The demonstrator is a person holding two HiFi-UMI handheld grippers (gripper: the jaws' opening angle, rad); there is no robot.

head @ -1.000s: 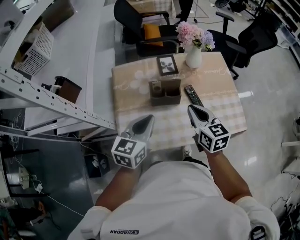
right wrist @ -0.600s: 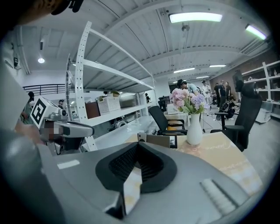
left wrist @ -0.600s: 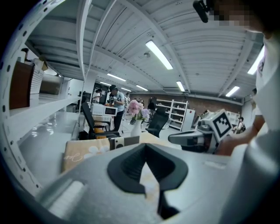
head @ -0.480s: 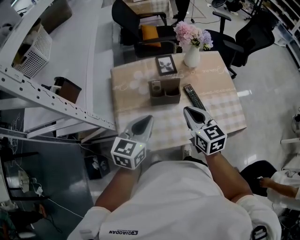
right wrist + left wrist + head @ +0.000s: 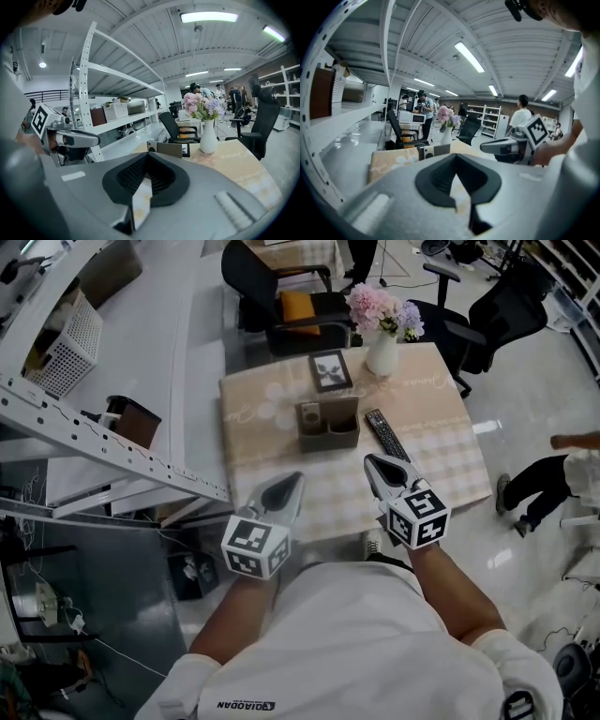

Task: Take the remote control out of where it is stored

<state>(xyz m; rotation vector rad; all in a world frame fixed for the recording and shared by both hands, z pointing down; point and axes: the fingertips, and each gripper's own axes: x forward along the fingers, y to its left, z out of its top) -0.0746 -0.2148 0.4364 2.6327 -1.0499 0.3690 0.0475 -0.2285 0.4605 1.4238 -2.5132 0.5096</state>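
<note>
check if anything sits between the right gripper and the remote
Nothing visible does: the remote lies on open tablecloth just ahead of the right gripper; the brown holder stands off to the side.

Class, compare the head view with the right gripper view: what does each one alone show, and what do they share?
Only the head view shows the remote control, lying on the table beside the brown organiser, and the right gripper seen from outside with its marker cube. Only the right gripper view shows the ceiling light. Both show the flower vase and the left gripper.
</note>
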